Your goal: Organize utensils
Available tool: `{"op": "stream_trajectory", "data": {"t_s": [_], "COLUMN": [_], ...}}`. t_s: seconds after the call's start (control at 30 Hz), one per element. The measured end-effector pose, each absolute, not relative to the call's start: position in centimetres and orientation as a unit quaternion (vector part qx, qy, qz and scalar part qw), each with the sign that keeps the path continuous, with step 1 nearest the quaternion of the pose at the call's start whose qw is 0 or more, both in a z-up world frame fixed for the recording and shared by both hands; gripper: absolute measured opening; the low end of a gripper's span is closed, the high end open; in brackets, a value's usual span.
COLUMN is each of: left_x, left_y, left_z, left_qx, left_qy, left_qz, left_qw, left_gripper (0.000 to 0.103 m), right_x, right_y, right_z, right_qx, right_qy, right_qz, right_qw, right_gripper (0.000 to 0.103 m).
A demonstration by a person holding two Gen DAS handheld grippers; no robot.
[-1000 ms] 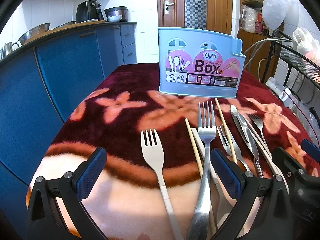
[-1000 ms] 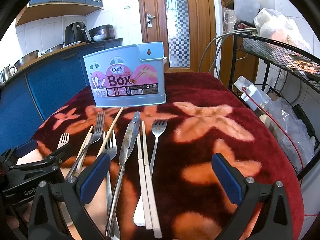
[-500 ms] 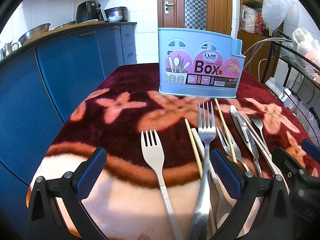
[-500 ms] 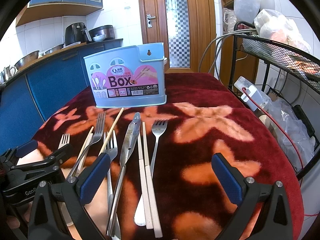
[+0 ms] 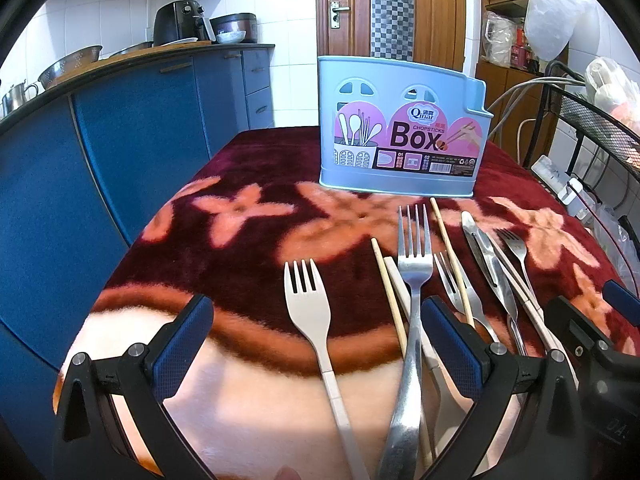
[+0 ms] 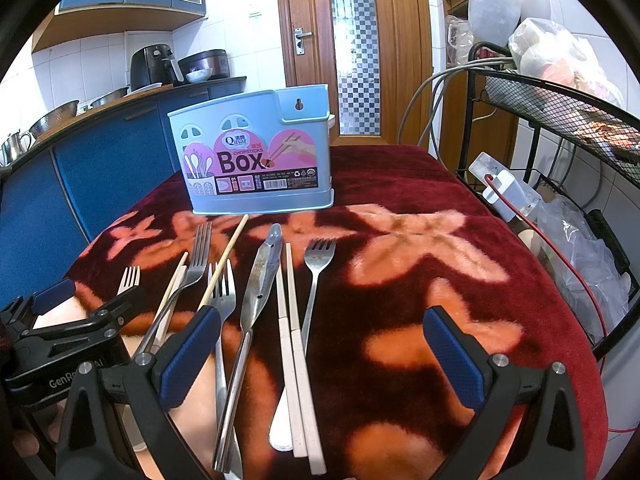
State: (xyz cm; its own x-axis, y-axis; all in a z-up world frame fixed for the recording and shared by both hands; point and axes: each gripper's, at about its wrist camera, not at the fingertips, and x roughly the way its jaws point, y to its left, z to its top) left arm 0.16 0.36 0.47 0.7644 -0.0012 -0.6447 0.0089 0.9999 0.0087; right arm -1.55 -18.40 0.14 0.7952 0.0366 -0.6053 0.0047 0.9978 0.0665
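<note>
Left fingers (image 5: 182, 344) spread, white fork (image 5: 308, 300) lying between

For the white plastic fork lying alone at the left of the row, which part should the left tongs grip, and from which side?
Probably the thin handle of the white plastic fork, just below the head, coming from above. It lies flat on the blanket, tines toward the blue box, apart from the other utensils, and the open left tongs already straddle it.
</note>
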Motion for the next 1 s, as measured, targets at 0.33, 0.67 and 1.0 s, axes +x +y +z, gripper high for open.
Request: {"op": "stream_trajectory", "data": {"t_s": [0.33, 0.67, 1.0], "left_x": [0.16, 0.16, 0.13], "left_y": [0.39, 0.40, 0.44], "left_z": [0.52, 0.48, 0.50], "left_qx": [0.006, 0.005, 0.004], "left_qy": [0.343, 0.343, 0.345], "left_qz": [-0.003, -0.003, -0.003], "left_qw": [0.939, 0.939, 0.939], "left_gripper": [0.103, 0.103, 0.103], "right_x": [-1.59, -1.62, -1.68], "right_y": [-18.35, -18.30, -18.26], "right_z": [0.15, 0.21, 0.34], "right_qx": [0.032, 0.033, 0.032], "right_qy": [0.320, 0.320, 0.320], "right_qz": [0.009, 0.009, 0.009], "right_qw": [0.947, 0.947, 0.947], "right_gripper": [0.103, 0.103, 0.103]}}
